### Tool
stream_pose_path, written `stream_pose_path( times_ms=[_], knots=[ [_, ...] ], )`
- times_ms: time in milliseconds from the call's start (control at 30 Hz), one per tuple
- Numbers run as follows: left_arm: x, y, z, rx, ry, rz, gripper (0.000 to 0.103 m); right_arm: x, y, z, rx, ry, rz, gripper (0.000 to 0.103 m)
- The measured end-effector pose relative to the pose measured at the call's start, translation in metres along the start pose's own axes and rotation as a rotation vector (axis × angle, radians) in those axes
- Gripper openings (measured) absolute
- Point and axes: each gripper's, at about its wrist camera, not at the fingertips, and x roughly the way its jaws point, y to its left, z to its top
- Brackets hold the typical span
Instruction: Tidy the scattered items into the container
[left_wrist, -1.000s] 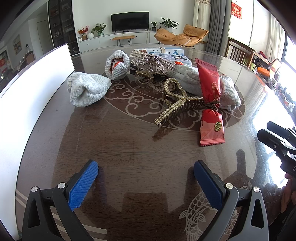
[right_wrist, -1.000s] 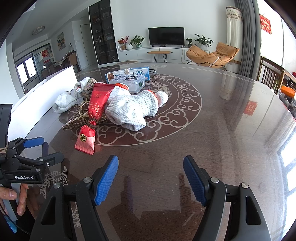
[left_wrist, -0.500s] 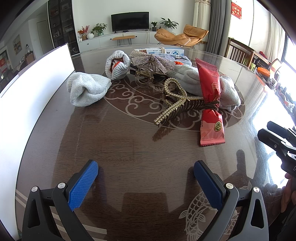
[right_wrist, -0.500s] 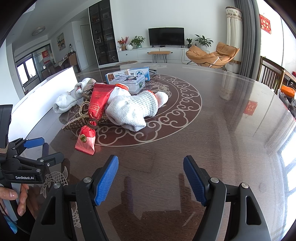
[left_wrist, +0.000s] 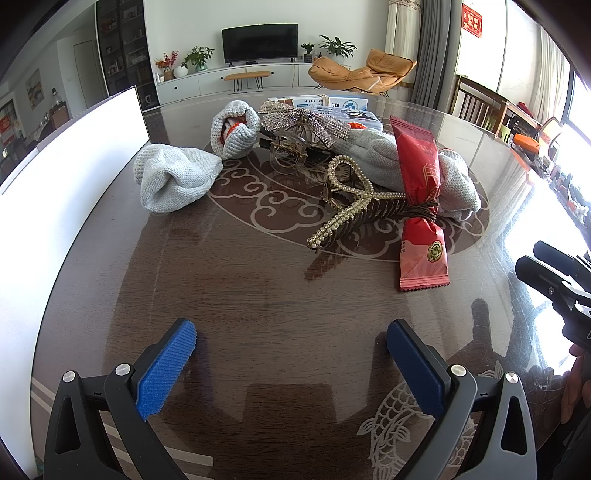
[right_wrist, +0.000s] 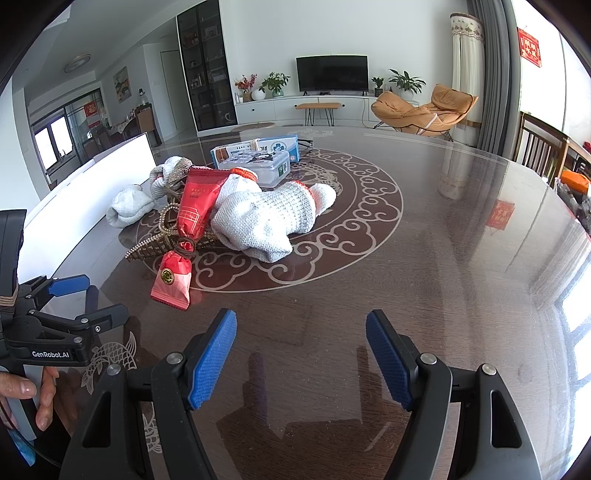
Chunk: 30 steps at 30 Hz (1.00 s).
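A heap of items lies on the dark round table: a red snack packet, a gold rhinestone hair claw, a clear hair claw, a silver bow clip and grey knit socks. Behind them stands a clear lidded box. A tall white container wall runs along the table's left side. My left gripper is open over bare table, short of the heap. My right gripper is open too, with nothing between its fingers.
Two white and blue cartons lie behind the clear box. A hand holds the left gripper's handle at the lower left of the right wrist view. Chairs stand at the table's far right. The right half of the table is bare.
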Motion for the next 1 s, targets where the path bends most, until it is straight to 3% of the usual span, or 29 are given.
stream_pose_path(
  times_ms=[233, 300, 400, 500, 733, 800, 833, 867, 1000],
  knots=[
    [0.000, 0.000, 0.000, 0.002, 0.000, -0.002, 0.103, 0.006, 0.006, 0.001, -0.022, 0.046, -0.004, 0.074],
    [0.000, 0.001, 0.000, 0.002, 0.000, -0.002, 0.103, 0.016, 0.015, 0.003, -0.060, 0.117, 0.055, 0.073],
    [0.001, 0.001, 0.000, 0.003, 0.001, -0.003, 0.103, 0.023, 0.032, 0.011, -0.091, 0.154, 0.176, 0.075],
    [0.001, 0.001, 0.000, 0.003, 0.000, -0.003, 0.103, 0.039, 0.048, 0.025, -0.085, 0.201, 0.241, 0.075],
    [0.001, 0.001, 0.000, 0.004, -0.001, -0.003, 0.103, 0.078, 0.071, 0.057, -0.033, 0.177, 0.348, 0.075],
    [0.001, 0.001, 0.000, 0.004, -0.002, -0.003, 0.103, 0.082, 0.073, 0.061, -0.034, 0.172, 0.349, 0.071],
    [0.001, 0.001, 0.000, 0.004, -0.002, -0.003, 0.103, 0.082, 0.075, 0.061, -0.046, 0.172, 0.328, 0.054],
    [0.001, 0.001, 0.000, 0.004, -0.002, -0.003, 0.103, 0.083, 0.075, 0.060, -0.061, 0.181, 0.318, 0.027],
    [0.002, 0.002, 0.002, 0.004, -0.003, -0.003, 0.103, 0.068, 0.053, 0.053, -0.091, 0.199, 0.301, 0.027]
  ],
)
